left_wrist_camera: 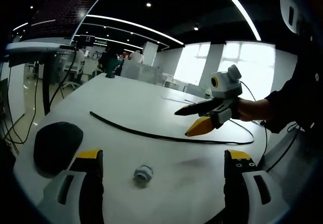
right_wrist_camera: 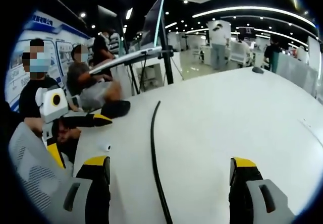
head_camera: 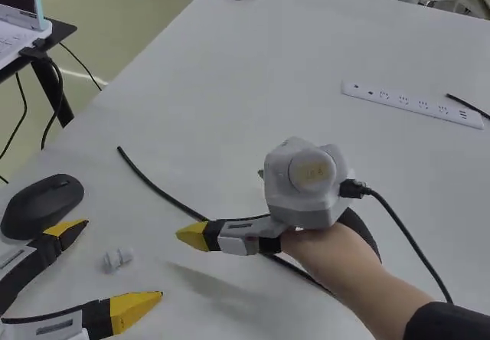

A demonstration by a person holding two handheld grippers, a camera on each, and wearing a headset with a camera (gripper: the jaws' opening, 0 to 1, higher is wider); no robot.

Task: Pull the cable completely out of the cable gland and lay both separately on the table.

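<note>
Head view: white power strip [head_camera: 413, 104] well beyond cable [head_camera: 157, 189], gland [head_camera: 117, 259]

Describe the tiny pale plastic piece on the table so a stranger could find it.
Start at the big white table and find the black computer mouse. Just right of it, between the open yellow tips of the left tongs, lies the cable gland. It is a small whitish stub, lying clear of the long black cable.

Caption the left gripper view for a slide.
Cable gland and black cable lie apart on the table beyond the open left tool, right tool opposite.
</note>
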